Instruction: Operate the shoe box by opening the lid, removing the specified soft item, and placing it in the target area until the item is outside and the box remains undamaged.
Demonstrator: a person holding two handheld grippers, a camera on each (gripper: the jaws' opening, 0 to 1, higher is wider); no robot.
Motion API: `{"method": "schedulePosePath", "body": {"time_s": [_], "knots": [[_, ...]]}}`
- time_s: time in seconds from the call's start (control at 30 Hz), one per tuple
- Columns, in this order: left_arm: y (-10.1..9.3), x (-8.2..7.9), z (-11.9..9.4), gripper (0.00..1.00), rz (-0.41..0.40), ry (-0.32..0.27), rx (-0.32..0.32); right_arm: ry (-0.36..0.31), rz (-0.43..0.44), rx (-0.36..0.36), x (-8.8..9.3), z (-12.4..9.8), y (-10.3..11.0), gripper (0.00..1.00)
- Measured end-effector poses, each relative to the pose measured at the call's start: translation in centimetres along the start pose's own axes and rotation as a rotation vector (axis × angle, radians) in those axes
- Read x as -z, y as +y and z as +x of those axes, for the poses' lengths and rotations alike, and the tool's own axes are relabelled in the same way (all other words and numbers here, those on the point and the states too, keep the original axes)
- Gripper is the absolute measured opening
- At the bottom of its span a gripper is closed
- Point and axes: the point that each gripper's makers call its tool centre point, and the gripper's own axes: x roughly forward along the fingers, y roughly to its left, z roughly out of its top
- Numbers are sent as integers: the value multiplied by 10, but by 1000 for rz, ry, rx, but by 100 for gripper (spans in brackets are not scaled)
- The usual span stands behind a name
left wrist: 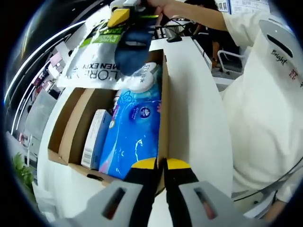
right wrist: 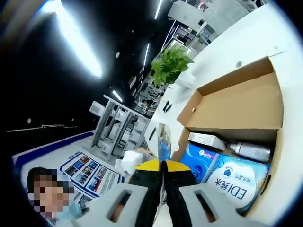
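In the left gripper view my left gripper [left wrist: 161, 165] comes up from 6 o'clock with its yellow-tipped fingers [left wrist: 143, 164] pressed together over the near edge of the open box [left wrist: 71, 137], with the box wall running up from the seam between them; I cannot tell whether they pinch that wall. The box sits on a white bench [left wrist: 194, 109] that runs away toward 12 o'clock. Inside lie a blue wipes pack [left wrist: 132, 137], a slim white carton [left wrist: 94, 137] at its 9 o'clock side, and a round white lid [left wrist: 142, 80] at its far end. At 12 o'clock my right gripper [left wrist: 124, 14] holds a dark blue sock [left wrist: 132, 47] up over the far end of the box, in front of a white L'Oréal bag [left wrist: 90, 61]. A white sleeve [left wrist: 255, 94] fills the 3 o'clock side.

In the right gripper view my right gripper's [right wrist: 161, 166] fingers are shut on a thin edge of the sock [right wrist: 164, 139] rising toward 12 o'clock. The box flap [right wrist: 236, 104] stands open at 2 o'clock, the bench [right wrist: 246, 38] beyond it. Inside, a white carton [right wrist: 206, 139], a silver bottle [right wrist: 248, 150] and two blue packs [right wrist: 232, 182] lie together. A green plant [right wrist: 170, 66] stands at 12 o'clock, a grey metal rack [right wrist: 116, 127] at 9 o'clock under ceiling strip lights [right wrist: 75, 42], and posters [right wrist: 90, 172] hang at 8 o'clock.
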Motion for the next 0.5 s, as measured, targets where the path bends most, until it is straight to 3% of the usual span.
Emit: {"method": "schedulePosePath", "body": {"time_s": [0.37,0.5], "knots": [[-1,0,0,5,28,-6,-1,4,-1,0,16,-6,3,0],[0,0,0,5,23,-7,2,0,-9,-1,16,-21,4,0]]}}
